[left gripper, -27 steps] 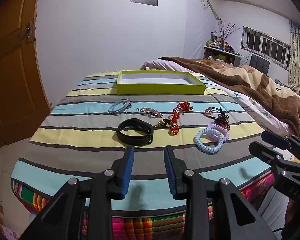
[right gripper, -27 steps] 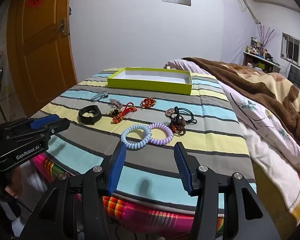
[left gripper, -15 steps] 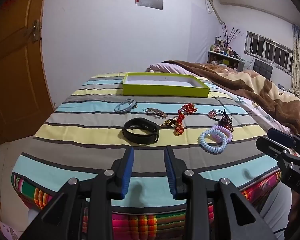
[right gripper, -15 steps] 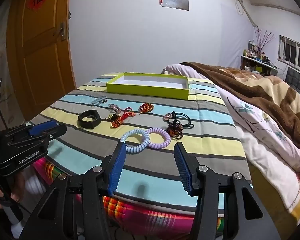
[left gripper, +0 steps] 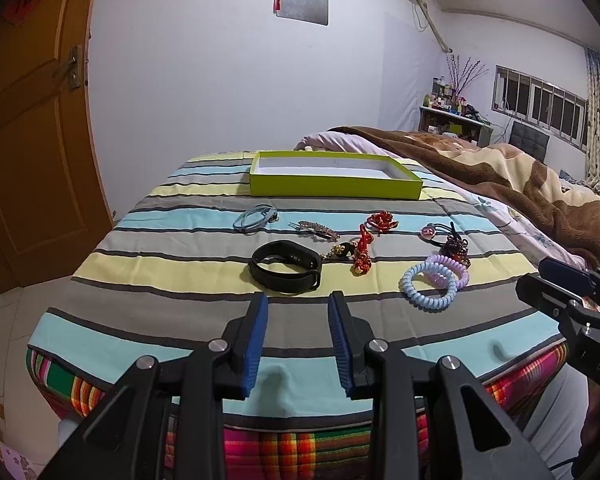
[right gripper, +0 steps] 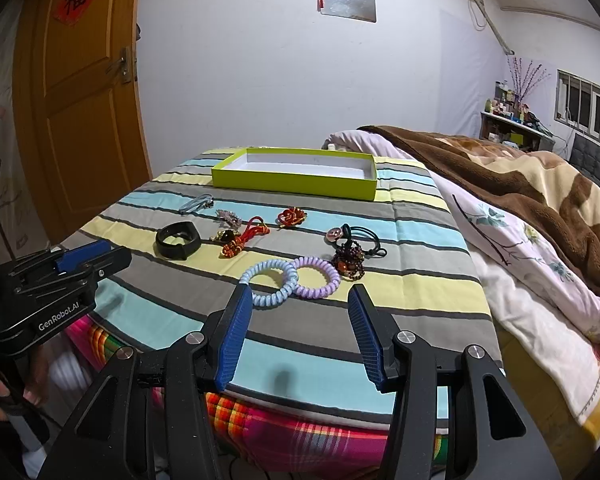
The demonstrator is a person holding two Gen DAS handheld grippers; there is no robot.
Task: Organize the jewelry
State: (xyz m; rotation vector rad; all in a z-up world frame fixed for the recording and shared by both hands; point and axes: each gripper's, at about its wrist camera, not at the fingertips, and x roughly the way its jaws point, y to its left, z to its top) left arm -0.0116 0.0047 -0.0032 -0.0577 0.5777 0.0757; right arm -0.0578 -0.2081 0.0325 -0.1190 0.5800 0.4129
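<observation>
Both grippers drawn back slightly from striped bedspread [left gripper: 204,272]: left gripper [left gripper: 296,312] and right gripper [right gripper: 298,308] jaws apart, empty; black rubber wristband [left gripper: 286,271], pale-blue coil hair tie [right gripper: 269,283], lime-green cardboard tray [left gripper: 334,189] untouched, sorting unstarted.

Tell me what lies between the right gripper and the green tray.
In the right wrist view: blue coil hair tie linked with purple coil tie, then bare striped cloth before the green tray. Right gripper is open.

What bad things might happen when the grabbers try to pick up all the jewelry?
The blue coil hair tie overlaps the purple coil hair tie, so lifting one might drag the other along. The black elastic lies against the beaded charm and could snag it. The green box sits at the far end, so pieces might drop on the way.
</observation>
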